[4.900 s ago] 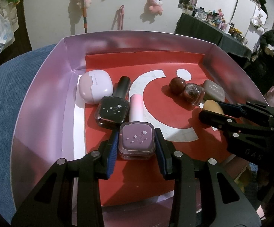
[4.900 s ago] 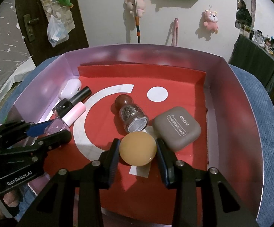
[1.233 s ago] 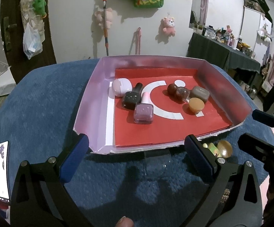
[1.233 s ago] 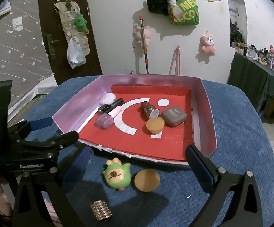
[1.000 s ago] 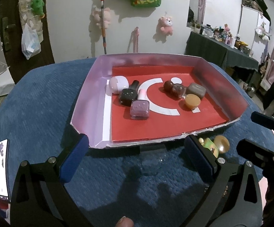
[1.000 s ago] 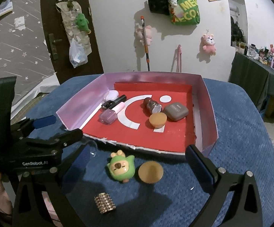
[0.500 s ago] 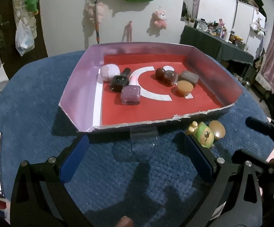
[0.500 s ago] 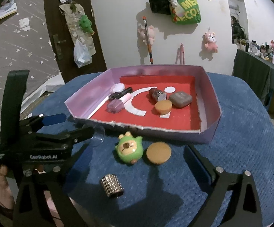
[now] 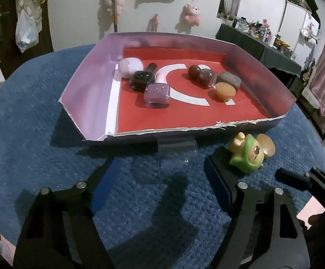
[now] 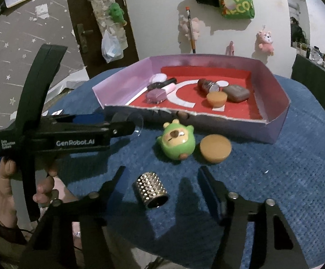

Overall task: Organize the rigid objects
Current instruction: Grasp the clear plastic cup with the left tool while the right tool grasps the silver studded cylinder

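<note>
Here, both jaws closing, studded cylinder (image 10: 152, 190) between right gripper (image 10: 162, 187) jaws untouched, left gripper (image 9: 160, 178) jaws empty.

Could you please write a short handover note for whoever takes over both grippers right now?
Left gripper: jaws closing around a clear plastic cup on the blue cloth, not yet gripped.
Right gripper: jaws closing around the studded metal cylinder, pads not touching.
Done: nail polish bottles, earbud case, eyeshadow compact and one tan round cap lie in the tray.
Left: cup, cylinder, green bear toy and second tan cap remain outside.
</note>
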### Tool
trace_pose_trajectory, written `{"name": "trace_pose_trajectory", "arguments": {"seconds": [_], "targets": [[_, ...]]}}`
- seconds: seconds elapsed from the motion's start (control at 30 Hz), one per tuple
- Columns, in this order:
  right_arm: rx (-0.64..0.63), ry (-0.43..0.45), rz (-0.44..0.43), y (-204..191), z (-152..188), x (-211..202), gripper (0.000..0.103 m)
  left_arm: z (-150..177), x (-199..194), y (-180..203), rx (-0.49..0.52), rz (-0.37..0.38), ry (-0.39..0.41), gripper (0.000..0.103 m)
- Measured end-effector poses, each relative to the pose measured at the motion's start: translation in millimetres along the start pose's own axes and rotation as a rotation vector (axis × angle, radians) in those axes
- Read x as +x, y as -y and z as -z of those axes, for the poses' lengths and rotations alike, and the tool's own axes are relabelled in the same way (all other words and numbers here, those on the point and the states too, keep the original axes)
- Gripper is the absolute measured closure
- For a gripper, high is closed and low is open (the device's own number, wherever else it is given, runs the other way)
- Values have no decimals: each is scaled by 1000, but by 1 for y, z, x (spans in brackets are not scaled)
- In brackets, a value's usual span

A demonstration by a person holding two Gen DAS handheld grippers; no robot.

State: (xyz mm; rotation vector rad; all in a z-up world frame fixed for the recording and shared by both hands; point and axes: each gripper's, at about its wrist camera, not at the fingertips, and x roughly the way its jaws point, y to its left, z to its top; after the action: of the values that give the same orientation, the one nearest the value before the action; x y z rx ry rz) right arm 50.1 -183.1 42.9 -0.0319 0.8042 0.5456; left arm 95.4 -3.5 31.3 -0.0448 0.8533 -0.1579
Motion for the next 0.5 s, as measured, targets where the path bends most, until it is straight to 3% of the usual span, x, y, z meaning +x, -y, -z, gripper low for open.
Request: {"name": "trace_pose_trajectory", "arguments": {"seconds": [0.1,0.37,0.43,0.5], "targets": [[-13,-9,-2,-3,4,3,47,0,4,1,-4,10,-7,31],[-50,-31,-8,-10,13,11,73,0,16,8,17,15,-29,63],[-63,-31,-5,-12,13,11,73,2,16,12,40,5,-22,70],[-68,-33,-6,-13,13,11,75,3,15,15,55,-4,-18,70]]}}
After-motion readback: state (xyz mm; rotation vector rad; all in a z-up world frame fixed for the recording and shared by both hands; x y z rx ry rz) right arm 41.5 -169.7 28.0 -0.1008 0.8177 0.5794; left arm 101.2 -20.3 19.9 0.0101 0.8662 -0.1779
